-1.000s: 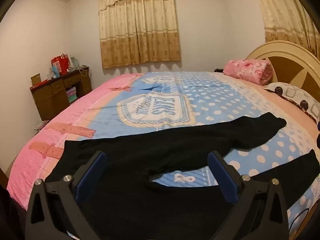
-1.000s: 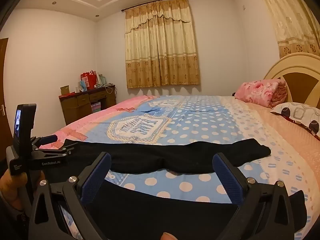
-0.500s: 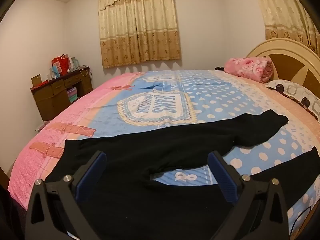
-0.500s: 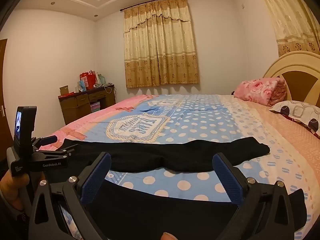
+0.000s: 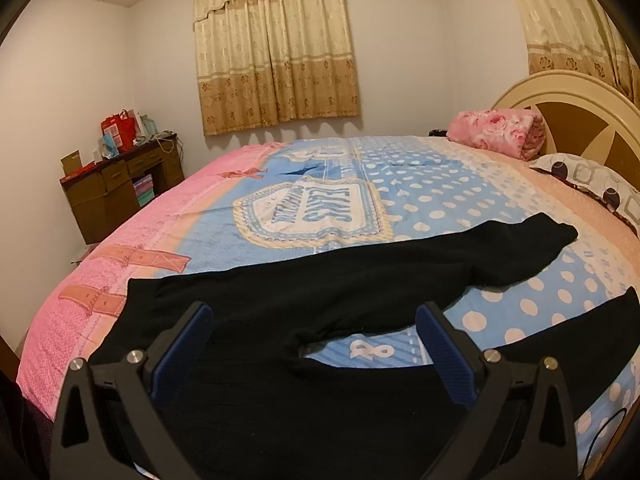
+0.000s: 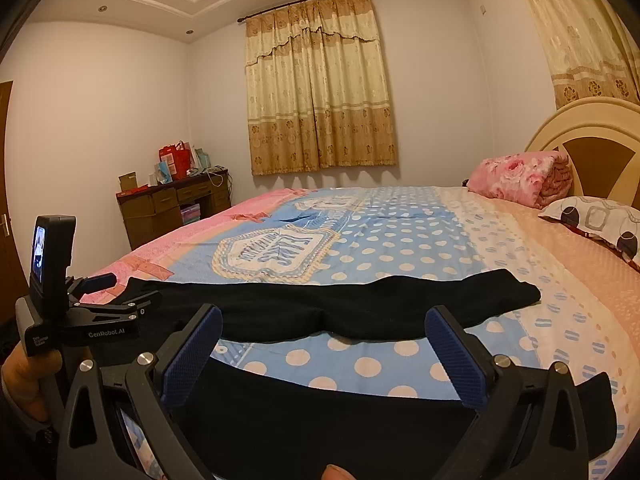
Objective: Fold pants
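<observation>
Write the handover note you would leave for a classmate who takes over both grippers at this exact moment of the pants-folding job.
Left gripper: open, holding nothing, hovering over the waist end of the black pants.
Right gripper: open, holding nothing, over the near leg.
Pants: spread flat on the bedspread, waist to the left, the two legs splayed apart towards the headboard side, far leg lying straight.
Done: the pants are laid out; no fold shows.
Left: all of the folding. Probably bring one leg over onto the other first, then fold along the length.
</observation>
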A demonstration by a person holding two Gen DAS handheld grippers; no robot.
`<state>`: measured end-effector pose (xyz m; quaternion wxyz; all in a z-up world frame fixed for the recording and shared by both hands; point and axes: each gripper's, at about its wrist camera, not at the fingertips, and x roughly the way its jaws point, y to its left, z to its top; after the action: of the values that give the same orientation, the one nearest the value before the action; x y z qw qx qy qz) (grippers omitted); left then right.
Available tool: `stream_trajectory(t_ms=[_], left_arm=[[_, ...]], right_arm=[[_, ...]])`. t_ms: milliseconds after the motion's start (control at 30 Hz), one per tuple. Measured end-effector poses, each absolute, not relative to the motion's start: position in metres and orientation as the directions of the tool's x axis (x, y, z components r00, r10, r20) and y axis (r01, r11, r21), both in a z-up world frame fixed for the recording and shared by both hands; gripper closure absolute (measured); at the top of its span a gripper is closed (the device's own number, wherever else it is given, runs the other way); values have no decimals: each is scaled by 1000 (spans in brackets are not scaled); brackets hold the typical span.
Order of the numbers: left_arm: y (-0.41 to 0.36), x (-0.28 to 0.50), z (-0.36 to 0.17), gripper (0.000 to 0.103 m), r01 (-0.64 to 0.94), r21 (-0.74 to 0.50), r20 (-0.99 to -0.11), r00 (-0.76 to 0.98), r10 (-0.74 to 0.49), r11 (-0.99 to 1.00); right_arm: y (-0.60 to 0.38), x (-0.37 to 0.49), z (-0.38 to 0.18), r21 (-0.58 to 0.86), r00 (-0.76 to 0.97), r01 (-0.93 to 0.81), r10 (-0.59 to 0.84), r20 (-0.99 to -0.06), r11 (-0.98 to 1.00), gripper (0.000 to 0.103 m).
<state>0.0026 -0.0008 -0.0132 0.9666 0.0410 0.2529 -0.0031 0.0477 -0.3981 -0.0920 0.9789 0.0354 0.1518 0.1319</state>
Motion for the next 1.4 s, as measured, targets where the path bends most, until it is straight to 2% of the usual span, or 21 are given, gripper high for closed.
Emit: stream_trajectory(t_ms=[1400], left_arm=[[-2, 3, -19, 0, 28, 87, -498, 867, 19, 996]], right_arm=[[-395, 46, -103, 120, 915, -247, 272, -298, 962, 1]])
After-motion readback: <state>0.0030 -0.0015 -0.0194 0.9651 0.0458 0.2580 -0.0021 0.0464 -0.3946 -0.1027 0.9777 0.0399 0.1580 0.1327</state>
